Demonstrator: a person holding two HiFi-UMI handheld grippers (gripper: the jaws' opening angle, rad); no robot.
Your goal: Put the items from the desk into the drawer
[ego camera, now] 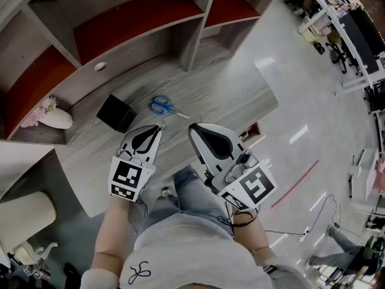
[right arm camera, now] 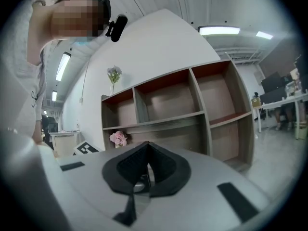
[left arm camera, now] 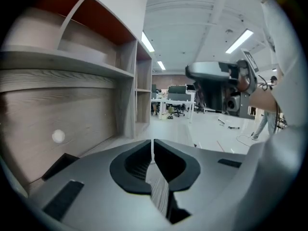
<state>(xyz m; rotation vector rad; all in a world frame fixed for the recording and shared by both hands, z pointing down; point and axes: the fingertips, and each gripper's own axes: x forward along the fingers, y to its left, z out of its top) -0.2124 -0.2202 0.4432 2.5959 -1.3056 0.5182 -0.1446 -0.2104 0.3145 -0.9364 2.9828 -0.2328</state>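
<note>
Blue-handled scissors lie on the grey wooden desk, beside a black box to their left. My left gripper hovers just in front of the scissors, its jaws shut with nothing between them. My right gripper is held next to it, to the right, also shut and empty. In the left gripper view the left gripper points along the desk past the black box. The right gripper faces the shelf unit in its own view. No drawer shows in any view.
A wooden shelf unit with red backs rises behind the desk. A white vase of pink flowers lies at the desk's left end. A round white cable cap sits in the desk's back panel. Office floor and desks lie to the right.
</note>
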